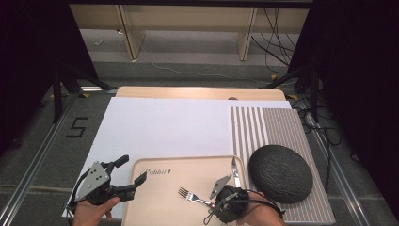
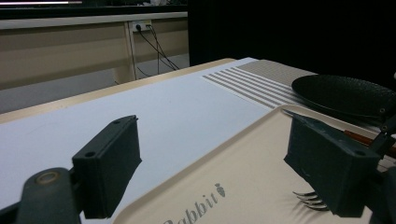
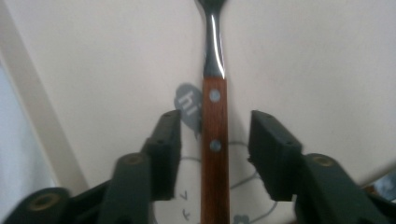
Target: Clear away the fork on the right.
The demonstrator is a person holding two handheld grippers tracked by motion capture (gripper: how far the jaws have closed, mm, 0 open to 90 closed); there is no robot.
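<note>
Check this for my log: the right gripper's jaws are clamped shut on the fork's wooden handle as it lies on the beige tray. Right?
Not quite. In the right gripper view the right gripper straddles the fork, but its jaws stand open, with a gap on each side of the wooden handle. The fork does lie on the beige tray.

"Rabbit" on the beige tray (image 1: 155, 197), "5" on the floor (image 1: 76, 127), "hi" beside the fork (image 3: 214, 116)

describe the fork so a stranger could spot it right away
On the beige tray at the table's near edge, look toward its right side, by the right gripper. The fork lies flat there, handle between the open jaws. Unlike the knife nearby, it has tines and a riveted wooden handle.
</note>
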